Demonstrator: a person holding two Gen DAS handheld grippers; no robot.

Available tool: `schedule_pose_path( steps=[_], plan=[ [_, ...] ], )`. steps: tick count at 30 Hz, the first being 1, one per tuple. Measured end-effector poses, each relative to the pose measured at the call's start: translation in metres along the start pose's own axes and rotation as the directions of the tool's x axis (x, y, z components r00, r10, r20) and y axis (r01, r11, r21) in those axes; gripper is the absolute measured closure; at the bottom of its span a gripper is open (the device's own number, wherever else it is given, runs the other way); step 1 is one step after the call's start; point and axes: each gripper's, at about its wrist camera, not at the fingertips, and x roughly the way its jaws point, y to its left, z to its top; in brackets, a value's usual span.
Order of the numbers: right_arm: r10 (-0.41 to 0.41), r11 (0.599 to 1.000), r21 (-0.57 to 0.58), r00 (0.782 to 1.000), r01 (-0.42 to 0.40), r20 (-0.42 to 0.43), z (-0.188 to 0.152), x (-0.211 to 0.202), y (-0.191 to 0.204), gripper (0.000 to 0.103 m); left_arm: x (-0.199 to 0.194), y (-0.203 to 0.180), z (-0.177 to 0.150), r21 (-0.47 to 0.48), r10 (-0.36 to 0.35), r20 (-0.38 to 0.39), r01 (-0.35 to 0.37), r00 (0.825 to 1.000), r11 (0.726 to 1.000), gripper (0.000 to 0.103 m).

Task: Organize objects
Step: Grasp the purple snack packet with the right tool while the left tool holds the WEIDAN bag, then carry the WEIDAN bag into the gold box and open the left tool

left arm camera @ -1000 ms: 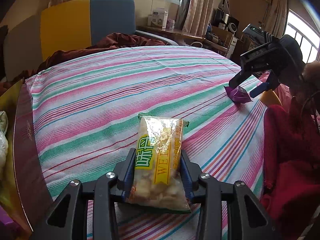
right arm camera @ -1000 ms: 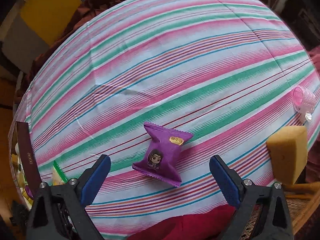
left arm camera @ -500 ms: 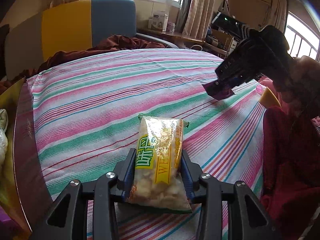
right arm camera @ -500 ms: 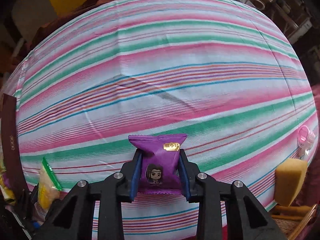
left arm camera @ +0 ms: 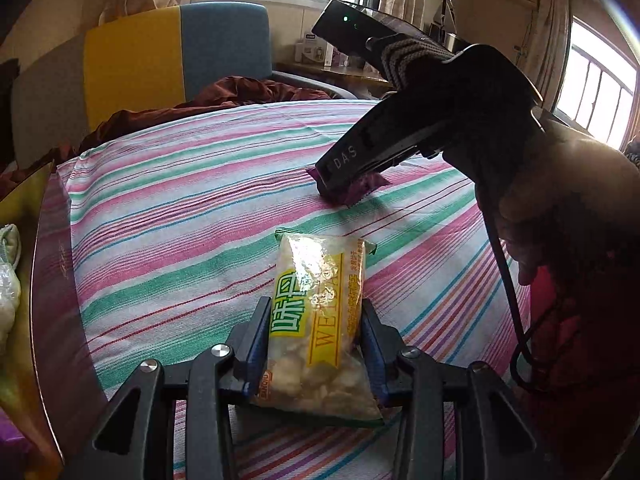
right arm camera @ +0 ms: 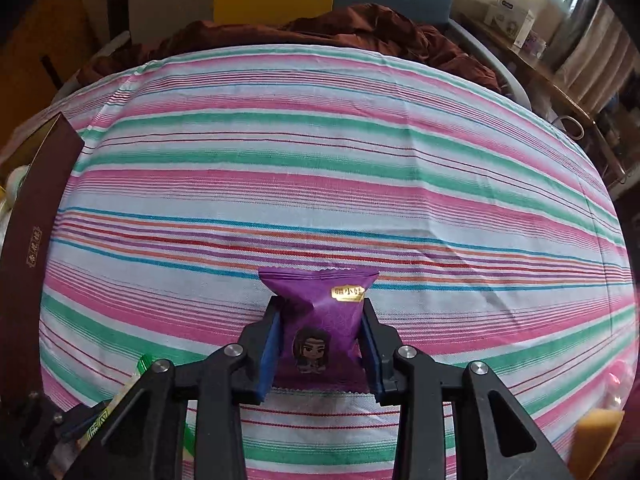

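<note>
My left gripper (left arm camera: 314, 320) is shut on a clear yellow-and-green snack bag (left arm camera: 320, 312) and holds it low over the striped tablecloth (left arm camera: 180, 208). My right gripper (right arm camera: 320, 320) is shut on a small purple snack packet (right arm camera: 320, 312) with a cartoon figure on it. In the left wrist view the right gripper (left arm camera: 340, 192) is just beyond the snack bag, with the purple packet (left arm camera: 360, 188) touching or nearly touching the cloth. The snack bag's edge (right arm camera: 120, 404) also shows at the lower left of the right wrist view.
A dark maroon box (left arm camera: 52, 300) with packets inside stands at the table's left edge; it also shows in the right wrist view (right arm camera: 36, 224). A yellow sponge (right arm camera: 596, 436) lies at the right edge. A brown cloth (right arm camera: 340, 28) and a yellow-blue chair (left arm camera: 176, 52) are beyond the table.
My right gripper shut on the purple packet, lifted it, and carried it left toward the table's middle, near the left gripper. The left gripper kept hold of the snack bag, almost still.
</note>
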Motion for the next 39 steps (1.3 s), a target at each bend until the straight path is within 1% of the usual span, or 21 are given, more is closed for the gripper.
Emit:
schedule_pose_path(
  steps=[5, 7, 11, 13, 20, 21, 30, 39],
  plan=[
    [-0.007, 1.000, -0.009, 1.000, 0.007, 0.003, 0.001, 0.001, -0.004, 0.066, -0.002, -0.001, -0.002, -0.002, 0.011, 0.011, -0.011, 1.000, 1.000, 0.062],
    [-0.009, 1.000, -0.011, 1.000, 0.009, 0.001, 0.015, 0.015, 0.004, 0.065, -0.004, -0.001, -0.004, -0.006, 0.016, 0.014, -0.016, 1.000, 1.000, 0.062],
    [-0.013, 1.000, -0.014, 1.000, 0.013, 0.005, 0.019, 0.019, 0.007, 0.065, -0.006, 0.001, -0.004, -0.021, 0.019, 0.013, -0.019, 1.000, 1.000, 0.062],
    [-0.022, 1.000, -0.022, 1.000, 0.022, 0.008, 0.014, 0.014, 0.014, 0.065, -0.009, 0.000, -0.007, -0.026, 0.025, 0.008, -0.025, 1.000, 0.999, 0.062],
    [-0.035, 0.999, -0.035, 0.999, 0.036, 0.011, 0.016, 0.015, 0.018, 0.065, -0.015, 0.001, -0.009, -0.041, 0.052, -0.011, -0.052, 0.999, 0.998, 0.063],
    [-0.037, 0.999, -0.036, 0.999, 0.037, 0.012, 0.010, 0.010, 0.022, 0.065, -0.016, 0.001, -0.009, -0.038, 0.056, -0.012, -0.057, 0.998, 0.998, 0.063],
    [-0.051, 0.997, -0.054, 0.999, 0.052, 0.018, 0.013, 0.009, 0.028, 0.065, -0.025, 0.000, -0.007, -0.063, 0.096, -0.030, -0.097, 0.995, 0.993, 0.063],
    [-0.061, 0.996, -0.069, 0.998, 0.063, 0.029, 0.008, 0.004, 0.034, 0.065, -0.064, 0.001, 0.015, -0.068, 0.116, 0.060, -0.112, 0.991, 0.991, 0.063]
  ],
)
